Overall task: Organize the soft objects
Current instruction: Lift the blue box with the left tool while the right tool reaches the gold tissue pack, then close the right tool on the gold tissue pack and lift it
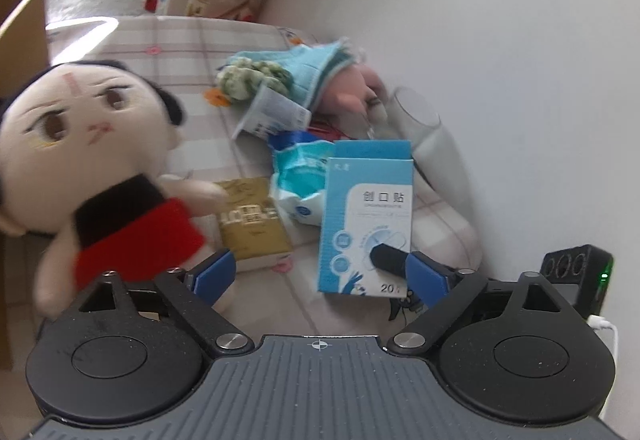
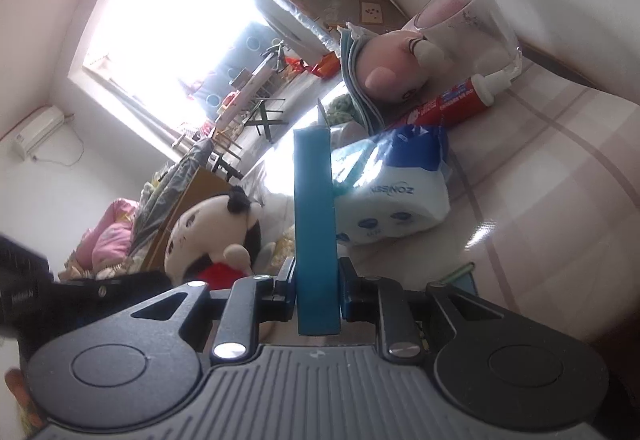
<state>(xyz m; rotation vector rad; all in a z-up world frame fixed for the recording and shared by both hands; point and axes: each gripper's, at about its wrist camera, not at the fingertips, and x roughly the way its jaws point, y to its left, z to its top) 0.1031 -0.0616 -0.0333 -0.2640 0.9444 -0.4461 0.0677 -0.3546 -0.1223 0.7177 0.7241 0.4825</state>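
My left gripper is open and empty, low over the checked cloth. A plush doll with black hair and a red and black dress stands just left of it, blurred; it also shows in the right wrist view. My right gripper is shut on a blue plaster box, held on edge; the same box stands right of centre in the left wrist view. A pink plush pig lies under a blue knitted cloth at the back.
A soft tissue pack, a gold box, a red toothpaste tube and a clear glass lie on the cloth near the white wall. A cardboard box stands at the left.
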